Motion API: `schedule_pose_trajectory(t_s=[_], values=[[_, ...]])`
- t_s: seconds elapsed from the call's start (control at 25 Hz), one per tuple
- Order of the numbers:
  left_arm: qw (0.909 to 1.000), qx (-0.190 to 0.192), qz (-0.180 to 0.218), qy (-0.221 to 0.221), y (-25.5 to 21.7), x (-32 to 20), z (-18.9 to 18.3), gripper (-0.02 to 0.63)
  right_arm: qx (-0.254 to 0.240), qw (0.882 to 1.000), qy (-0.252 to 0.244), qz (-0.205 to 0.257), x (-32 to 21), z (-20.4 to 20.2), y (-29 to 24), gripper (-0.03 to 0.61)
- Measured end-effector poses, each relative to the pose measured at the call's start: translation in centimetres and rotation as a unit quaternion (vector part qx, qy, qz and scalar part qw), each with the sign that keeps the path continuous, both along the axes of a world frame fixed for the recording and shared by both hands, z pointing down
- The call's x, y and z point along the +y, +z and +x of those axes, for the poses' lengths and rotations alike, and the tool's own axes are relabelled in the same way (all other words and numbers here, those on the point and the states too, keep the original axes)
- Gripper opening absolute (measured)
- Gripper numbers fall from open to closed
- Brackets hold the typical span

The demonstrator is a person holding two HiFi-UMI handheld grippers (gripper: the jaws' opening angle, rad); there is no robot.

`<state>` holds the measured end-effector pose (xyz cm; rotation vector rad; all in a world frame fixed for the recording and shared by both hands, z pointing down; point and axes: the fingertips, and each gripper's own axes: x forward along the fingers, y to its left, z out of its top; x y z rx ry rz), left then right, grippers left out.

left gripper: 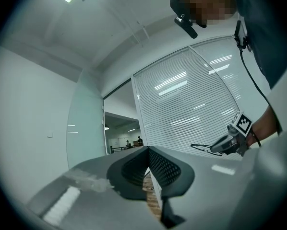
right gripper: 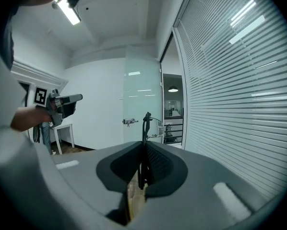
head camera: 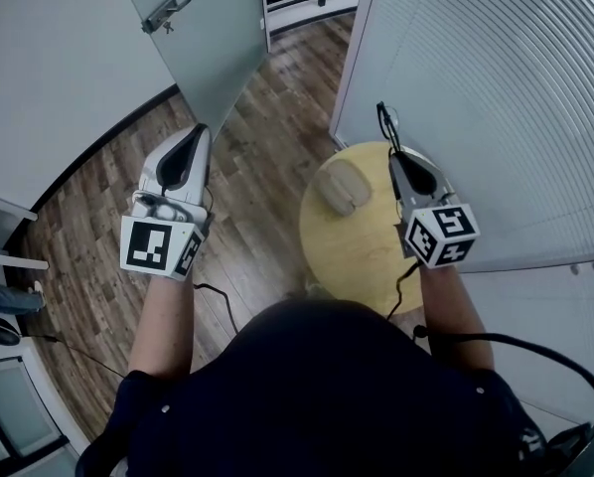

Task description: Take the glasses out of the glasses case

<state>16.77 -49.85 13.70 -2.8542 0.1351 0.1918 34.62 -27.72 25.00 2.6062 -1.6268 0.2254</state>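
Note:
In the head view a beige oval glasses case point(head camera: 344, 187) lies on a small round yellow table point(head camera: 362, 251). My right gripper point(head camera: 393, 157) hovers over the table's far right edge, shut on the thin dark glasses point(head camera: 384, 119), which stick out past its tips. In the right gripper view the glasses point(right gripper: 146, 123) stand upright, their black arm pinched between the jaws of the right gripper point(right gripper: 144, 150). My left gripper point(head camera: 200, 130) is held over the wooden floor left of the table; the left gripper point(left gripper: 148, 151) is shut on nothing. From there the right gripper point(left gripper: 228, 142) shows with the glasses point(left gripper: 201, 147).
A wall of white blinds point(head camera: 496, 87) runs close along the table's right side. A glass door with a metal handle point(head camera: 165, 12) stands ahead on the left. A white side table point(head camera: 1, 235) is at the far left. Cables trail over the floor point(head camera: 257, 137).

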Motion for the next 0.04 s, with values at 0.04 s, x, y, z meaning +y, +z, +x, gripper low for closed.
schedule_pose_trajectory(t_s=[0.04], values=[[1.0000, 0.000, 0.001, 0.001, -0.18, 0.12, -0.02, 0.004, 0.002, 1.000, 0.000, 0.001, -0.01, -0.05, -0.19, 0.032]])
